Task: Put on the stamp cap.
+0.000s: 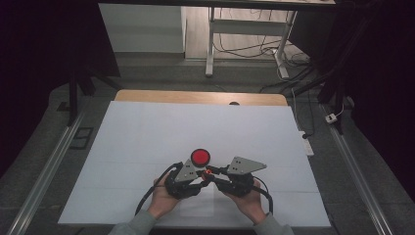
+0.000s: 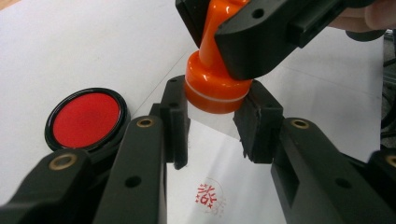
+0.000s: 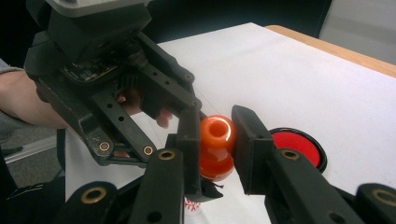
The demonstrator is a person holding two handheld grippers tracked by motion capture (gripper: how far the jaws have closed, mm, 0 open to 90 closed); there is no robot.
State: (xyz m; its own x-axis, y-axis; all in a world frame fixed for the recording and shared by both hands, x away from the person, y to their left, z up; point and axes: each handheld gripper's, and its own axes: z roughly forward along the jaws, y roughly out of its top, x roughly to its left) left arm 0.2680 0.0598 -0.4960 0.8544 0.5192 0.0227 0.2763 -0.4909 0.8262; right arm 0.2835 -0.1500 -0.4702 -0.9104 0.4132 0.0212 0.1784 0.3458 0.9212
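right gripper (image 3: pixel 212 140) jaws clamped on glossy orange plastic stamp (image 2: pixel 212 84), upright; left gripper (image 2: pixel 212 123) jaws clamped on clear cap below it.

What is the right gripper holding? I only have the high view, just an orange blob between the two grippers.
Observer: Right gripper is shut on the knob handle of a glossy orange plastic stamp.
Operator: And the left one?
Observer: Left gripper is shut on what looks like a clear plastic cap under the stamp's base.
Operator: Anything printed yet?
Observer: Yes, a red round stamped mark sits on the white paper sheet, below the left gripper's jaws.
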